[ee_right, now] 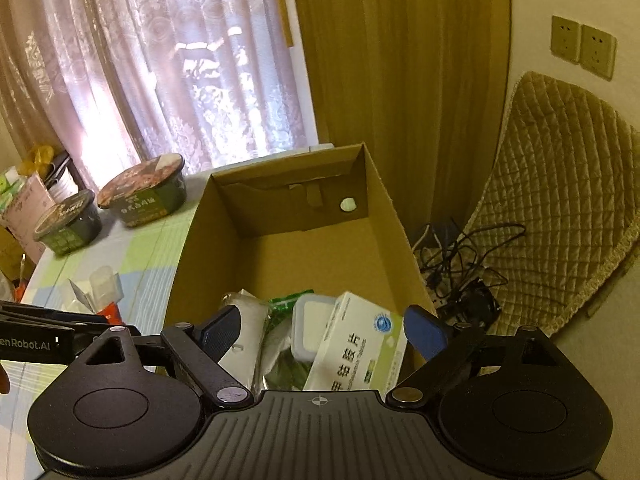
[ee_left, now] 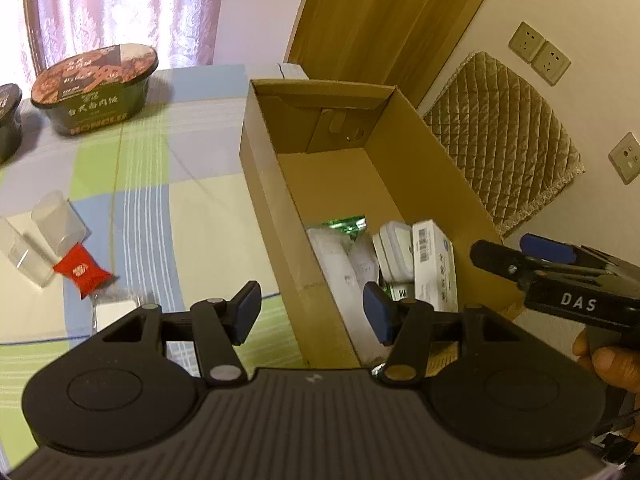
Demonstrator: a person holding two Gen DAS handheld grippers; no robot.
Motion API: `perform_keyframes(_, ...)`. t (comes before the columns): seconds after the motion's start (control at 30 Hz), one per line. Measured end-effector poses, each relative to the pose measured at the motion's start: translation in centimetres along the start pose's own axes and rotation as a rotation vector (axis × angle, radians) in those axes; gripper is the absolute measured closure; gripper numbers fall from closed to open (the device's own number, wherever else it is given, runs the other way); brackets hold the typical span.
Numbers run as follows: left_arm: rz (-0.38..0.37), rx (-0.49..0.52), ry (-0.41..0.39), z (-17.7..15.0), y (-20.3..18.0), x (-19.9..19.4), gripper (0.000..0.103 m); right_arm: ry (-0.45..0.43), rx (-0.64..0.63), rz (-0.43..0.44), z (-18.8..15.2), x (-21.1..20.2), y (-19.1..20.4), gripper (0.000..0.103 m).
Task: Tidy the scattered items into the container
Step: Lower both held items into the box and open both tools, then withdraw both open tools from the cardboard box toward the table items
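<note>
Open brown cardboard box (ee_right: 372, 216) on checked tablecloth, near end holding white medicine carton (ee_right: 360, 340) and wrappers. Left gripper (ee_left: 312, 312) and right gripper (ee_right: 320, 332) both spread, empty. Between picks, likely; next: red sachet (ee_left: 82, 274) beside clear plastic pieces (ee_left: 40, 236).

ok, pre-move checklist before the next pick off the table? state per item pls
1. Left tool empty and open: ok, nothing between its fingers.
2. Right tool empty and open: ok, it hangs over the cardboard box.
3. Box has room: ok, the far half is bare; the white medicine box and a few other items lie at the near end.
4. Items left on the table: not ok, the red sachet, clear plastic holders and two instant-meal bowls are outside the box.
5. Path to the sachet: ok, nothing stands between it and the left tool.
6. Tools apart: cannot tell, they sit close.
</note>
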State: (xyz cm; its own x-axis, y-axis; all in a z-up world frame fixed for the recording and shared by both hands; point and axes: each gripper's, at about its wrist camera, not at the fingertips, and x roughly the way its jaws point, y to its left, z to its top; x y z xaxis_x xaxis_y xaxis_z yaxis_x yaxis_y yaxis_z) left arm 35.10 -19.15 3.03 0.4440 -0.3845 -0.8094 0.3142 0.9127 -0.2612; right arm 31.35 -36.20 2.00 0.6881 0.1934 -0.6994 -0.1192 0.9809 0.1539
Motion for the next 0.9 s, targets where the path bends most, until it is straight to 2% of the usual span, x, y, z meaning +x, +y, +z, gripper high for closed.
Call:
perform_keyframes(0.17,0.006,-0.005,0.01,-1.5,0.3,-0.8,0.052,0.007,0.015,-0.004,-1.3,-1.5,0.1,0.009)
perform_keyframes(0.43,0.028,-0.021,0.008,-4.7,0.7,-3.8,0.043,0.004,0.039,0.025,-3.5,-4.9,1.9,0.009)
perform_keyframes(0.63,0.053,-0.036,0.0,-7.9,1.7,-7.0,0.029,0.008,0.025,0.07,-5.5,-7.6,5.0,0.009)
perform_keyframes(0.67,0.058,-0.038,-0.001,-8.4,1.9,-7.5,0.023,0.01,0.023,0.078,-5.8,-7.9,5.5,0.009)
perform_keyframes(0.8,0.085,-0.037,-0.021,-10.8,3.0,-10.2,0.011,0.021,-0.014,0.108,-7.1,-9.4,8.1,0.009)
perform_keyframes(0.9,0.102,-0.055,-0.038,-12.7,4.2,-12.3,0.006,0.026,-0.036,0.123,-8.1,-10.3,10.1,0.009)
